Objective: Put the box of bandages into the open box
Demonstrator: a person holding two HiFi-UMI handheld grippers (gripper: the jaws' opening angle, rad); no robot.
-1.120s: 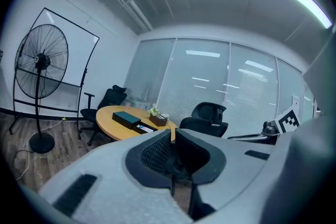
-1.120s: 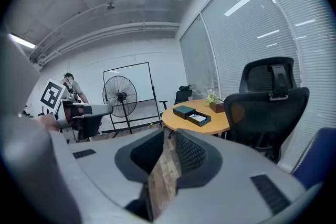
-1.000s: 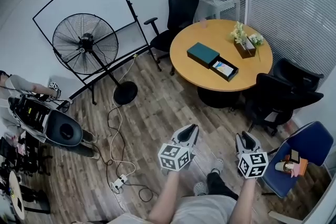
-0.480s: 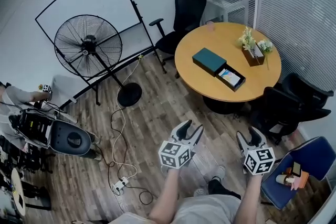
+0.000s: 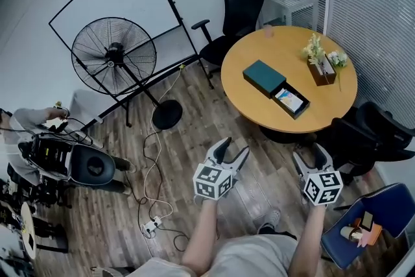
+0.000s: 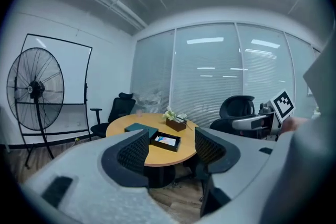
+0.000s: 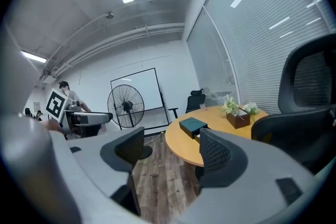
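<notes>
Maybe done: a colourful flat packet (image 5: 291, 100) lay in the black open box (image 5: 285, 108), well ahead of left tool (image 5: 235, 147) and right tool (image 5: 309, 154), both newly spread, empty.

Teal box (image 5: 264, 77) beside open box (image 5: 283, 107)

One table (image 5: 243, 94), one closed box (image 5: 264, 77), one open box (image 5: 291, 101), one fan (image 5: 113, 55), one whiteboard (image 5: 117, 3) and one blue chair (image 5: 382, 211) at 4 o'clock are counted.

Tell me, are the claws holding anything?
No. The left claw and the right claw have just been opening, and nothing is between their jaws.
</notes>
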